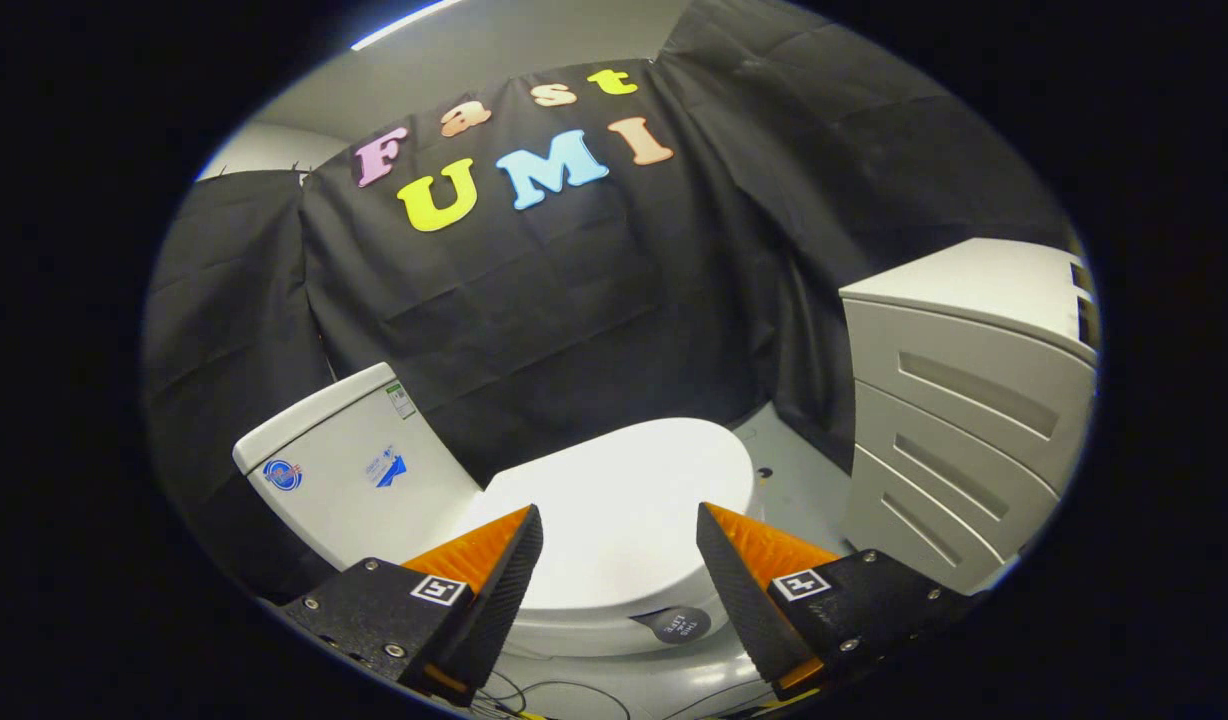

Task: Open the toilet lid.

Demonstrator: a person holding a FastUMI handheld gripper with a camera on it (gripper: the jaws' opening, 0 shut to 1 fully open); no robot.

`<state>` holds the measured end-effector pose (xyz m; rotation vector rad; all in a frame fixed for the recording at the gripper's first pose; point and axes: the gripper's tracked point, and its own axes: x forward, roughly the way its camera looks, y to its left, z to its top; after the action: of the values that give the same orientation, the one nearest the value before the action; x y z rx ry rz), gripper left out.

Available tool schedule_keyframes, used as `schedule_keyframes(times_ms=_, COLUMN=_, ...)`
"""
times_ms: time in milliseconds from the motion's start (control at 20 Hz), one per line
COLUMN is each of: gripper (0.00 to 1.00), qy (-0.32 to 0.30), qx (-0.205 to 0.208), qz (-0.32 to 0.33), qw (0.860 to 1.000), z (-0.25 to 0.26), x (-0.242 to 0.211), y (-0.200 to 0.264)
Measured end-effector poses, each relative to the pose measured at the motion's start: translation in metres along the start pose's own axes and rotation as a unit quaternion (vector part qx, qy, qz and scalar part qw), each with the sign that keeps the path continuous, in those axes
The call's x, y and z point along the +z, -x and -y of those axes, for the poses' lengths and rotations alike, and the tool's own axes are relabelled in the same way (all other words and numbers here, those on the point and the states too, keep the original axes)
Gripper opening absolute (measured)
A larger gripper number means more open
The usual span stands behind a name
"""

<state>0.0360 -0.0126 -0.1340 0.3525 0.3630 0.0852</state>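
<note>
The toilet lid (pixel 624 500) lies flat and closed — nothing is done yet. The gripper (pixel 619 545) hovers above it, fingers spread wide and empty — lifting remains.

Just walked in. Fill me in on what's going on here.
A person is holding a handheld gripper over a white toilet in a black-draped booth. Its fingers are spread open and hold nothing. The toilet lid lies closed, flat on the bowl, just ahead of and below the fingers, so opening it has not started. The tank stands behind the lid on one side, and a white drawer cabinet stands on the other.
</note>
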Motion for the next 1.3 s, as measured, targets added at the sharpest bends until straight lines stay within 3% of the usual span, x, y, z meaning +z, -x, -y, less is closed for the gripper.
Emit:
schedule_keyframes(times_ms=250, gripper=0.95, qy=-0.074, qx=0.011, qz=-0.057, qw=0.996, z=0.012, x=-0.032, y=-0.011)
schedule_keyframes(times_ms=600, gripper=0.95, qy=-0.153, qx=-0.009, qz=-0.115, qw=0.982, z=0.040, x=-0.070, y=-0.021)
schedule_keyframes(times_ms=900, gripper=0.94, qy=-0.256, qx=-0.007, qz=-0.166, qw=0.952, z=0.049, x=-0.100, y=-0.025)
schedule_keyframes(times_ms=1150, gripper=0.93, qy=-0.306, qx=-0.001, qz=-0.194, qw=0.932, z=0.052, x=-0.114, y=-0.024)
schedule_keyframes(times_ms=1300, gripper=0.88, qy=-0.350, qx=0.005, qz=-0.204, qw=0.914, z=0.054, x=-0.118, y=-0.024)
